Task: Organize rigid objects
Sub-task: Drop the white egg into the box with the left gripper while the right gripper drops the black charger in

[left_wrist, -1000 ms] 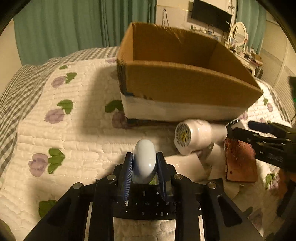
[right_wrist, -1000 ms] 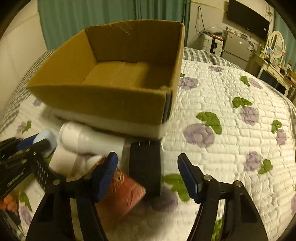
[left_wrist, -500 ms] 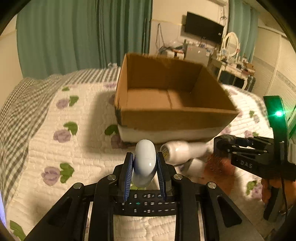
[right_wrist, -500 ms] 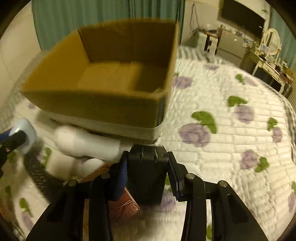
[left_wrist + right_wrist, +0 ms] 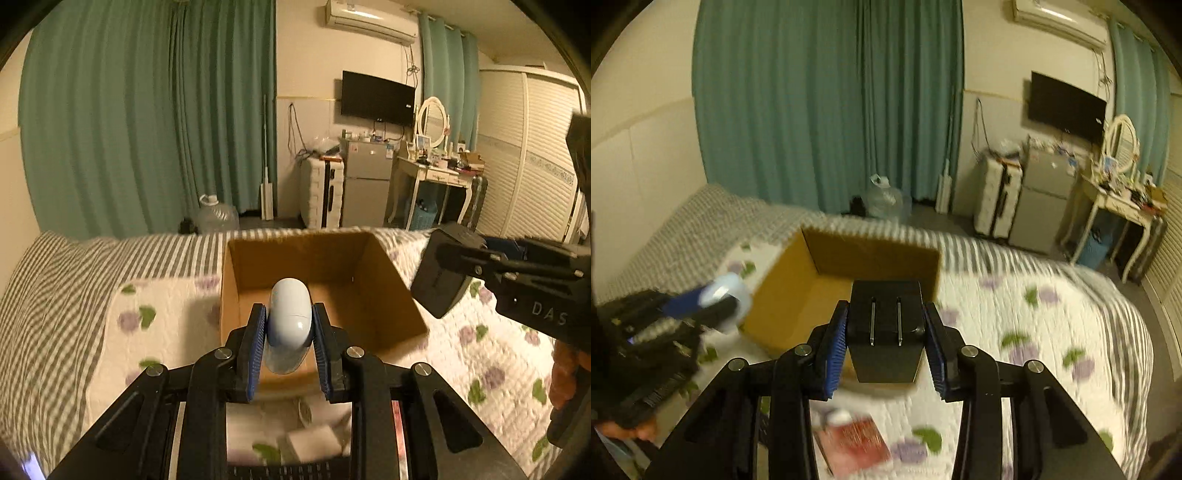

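Note:
My left gripper (image 5: pixel 289 334) is shut on a pale blue-white rounded object (image 5: pixel 288 325), held in the air in front of the open cardboard box (image 5: pixel 369 295) on the bed. My right gripper (image 5: pixel 886 338) is shut on a black rectangular block (image 5: pixel 885 328), held above the box's (image 5: pixel 812 291) near right corner. The block also shows in the left wrist view (image 5: pixel 439 284) at the right, and the pale object shows in the right wrist view (image 5: pixel 726 291) at the left. The box looks empty inside.
A red-brown flat item (image 5: pixel 860 439) and white items (image 5: pixel 314 443) lie on the floral quilt (image 5: pixel 1052 332) below the grippers. Beyond the bed stand green curtains (image 5: pixel 147 129), a water jug (image 5: pixel 216 218), a small fridge (image 5: pixel 365 188) and a dressing table (image 5: pixel 432 173).
Both grippers have risen from the quilt with their objects and now hover at the box. The right gripper went from open around the black block to shut on it.

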### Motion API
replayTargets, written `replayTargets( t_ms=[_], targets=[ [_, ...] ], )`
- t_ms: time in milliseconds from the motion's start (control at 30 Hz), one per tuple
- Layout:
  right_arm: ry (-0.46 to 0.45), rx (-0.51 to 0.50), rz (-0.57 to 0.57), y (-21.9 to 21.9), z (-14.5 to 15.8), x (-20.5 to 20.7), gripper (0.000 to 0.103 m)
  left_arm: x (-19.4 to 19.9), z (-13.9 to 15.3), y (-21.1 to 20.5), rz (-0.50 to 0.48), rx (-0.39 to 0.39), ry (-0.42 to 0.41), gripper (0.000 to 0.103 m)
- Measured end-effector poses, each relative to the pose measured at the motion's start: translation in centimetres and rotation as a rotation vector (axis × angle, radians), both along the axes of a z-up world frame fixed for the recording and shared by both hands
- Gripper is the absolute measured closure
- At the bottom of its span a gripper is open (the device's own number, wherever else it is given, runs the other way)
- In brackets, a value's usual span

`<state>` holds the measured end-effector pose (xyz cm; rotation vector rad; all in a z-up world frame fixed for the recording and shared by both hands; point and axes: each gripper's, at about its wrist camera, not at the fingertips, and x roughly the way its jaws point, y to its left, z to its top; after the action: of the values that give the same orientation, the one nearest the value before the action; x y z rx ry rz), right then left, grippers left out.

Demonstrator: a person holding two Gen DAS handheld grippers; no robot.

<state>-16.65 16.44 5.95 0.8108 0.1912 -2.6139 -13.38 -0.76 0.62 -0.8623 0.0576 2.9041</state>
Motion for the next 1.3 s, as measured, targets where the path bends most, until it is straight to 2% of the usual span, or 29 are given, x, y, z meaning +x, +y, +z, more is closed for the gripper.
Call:
replayTargets(
  t_ms=[133,400,533,667,733,767,800,833,867,967,1067,1167,1300],
  targets=[
    [-0.016,0.01,0.021,-1.8,-0.5,-2.9,0.065,-3.5,-0.6,0.1,0.003,-0.022,-0.019,0.078],
    [-0.133,0.039,0.036,-3.5,-6.7,-8.5,0.065,-7.9,-4.6,0.2,0.015,-0.043,-0.087,0.078],
    [-0.148,0.043,0.046,-3.5,-8.5,-9.0,0.065,-8.9,-6.3,0.3,0.02,-0.056,-0.112,0.078],
    [-0.166,0.012,0.044,-2.8,-9.4,-9.5,0.065,-9.0,-6.8,0.0,0.032,-0.035,-0.113,0.075],
    [-0.174,-0.017,0.043,-2.1,-9.0,-9.4,0.063,-8.7,-6.4,0.0,0.04,-0.037,-0.095,0.064],
    [-0.149,-0.032,0.033,-1.8,-8.3,-9.0,0.053,-8.2,-6.0,0.1,0.044,-0.046,-0.08,0.045],
    [-0.119,-0.039,0.016,-1.4,-7.4,-8.4,0.043,-7.8,-5.5,0.1,0.047,-0.052,-0.059,0.042],
    [-0.094,-0.048,0.009,-1.0,-6.5,-8.0,0.028,-7.4,-5.0,0.1,0.051,-0.055,-0.044,0.042],
    [-0.065,-0.06,0.006,-0.5,-5.4,-7.3,0.025,-7.0,-4.5,0.1,0.051,-0.056,-0.036,0.042],
    [-0.032,-0.063,0.0,0.6,-3.2,-5.4,0.023,-5.3,-2.8,0.0,0.053,-0.057,-0.026,0.042],
    [-0.014,-0.053,-0.013,1.6,-1.5,-2.4,0.016,-3.0,-1.0,-0.2,0.074,-0.067,0.005,0.039],
    [0.0,-0.048,-0.02,2.4,-0.4,0.5,0.014,-0.3,0.6,-0.3,0.081,-0.07,0.02,0.038],
    [0.008,-0.034,0.006,2.6,0.0,4.4,0.013,3.3,1.3,-0.8,0.107,-0.086,0.03,0.037]
  ],
)
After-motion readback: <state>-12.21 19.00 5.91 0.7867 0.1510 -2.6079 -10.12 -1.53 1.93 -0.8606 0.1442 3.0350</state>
